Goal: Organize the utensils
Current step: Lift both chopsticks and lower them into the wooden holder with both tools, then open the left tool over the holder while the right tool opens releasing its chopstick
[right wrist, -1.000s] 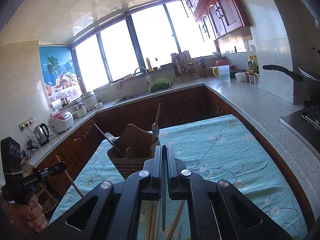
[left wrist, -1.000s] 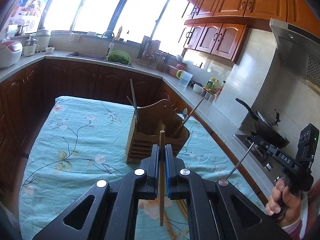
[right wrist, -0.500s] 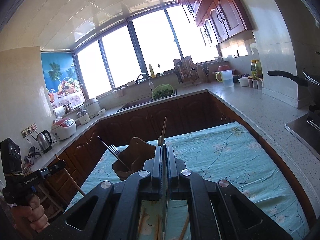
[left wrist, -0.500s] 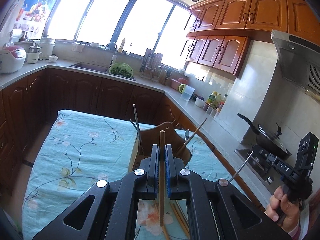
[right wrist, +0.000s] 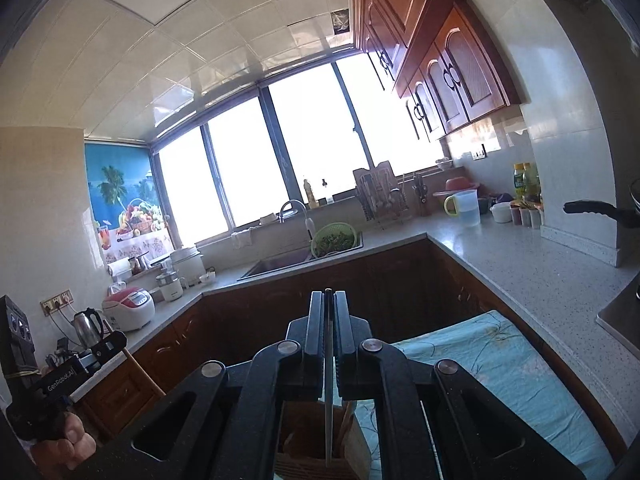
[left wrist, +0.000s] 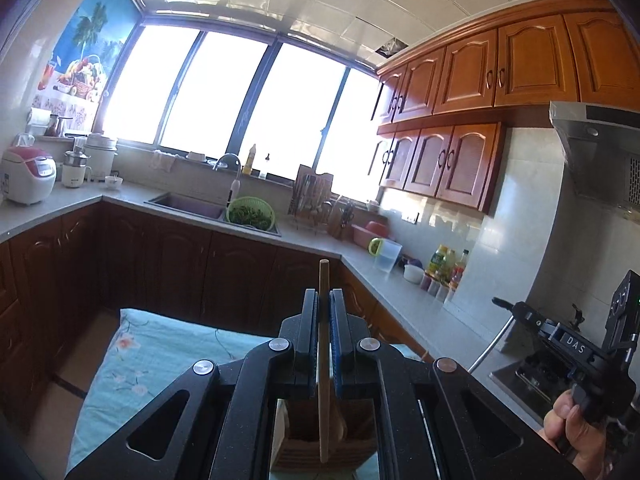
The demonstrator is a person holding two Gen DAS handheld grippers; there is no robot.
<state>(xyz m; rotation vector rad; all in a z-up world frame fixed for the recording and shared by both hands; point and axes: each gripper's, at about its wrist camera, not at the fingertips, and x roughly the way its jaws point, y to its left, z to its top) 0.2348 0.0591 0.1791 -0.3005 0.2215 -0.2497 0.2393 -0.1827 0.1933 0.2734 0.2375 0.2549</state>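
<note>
a pale turquoise tablecloth [left wrist: 168, 356] with floral print, reddish-brown wall cabinets [left wrist: 472, 76], a green colander [left wrist: 251, 213].

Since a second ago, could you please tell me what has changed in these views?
Both grippers have risen: the holder has slid to the bottom of both views. The left gripper stays shut on its wooden stick, the right gripper on its thin metal utensil. Nothing was released.
</note>
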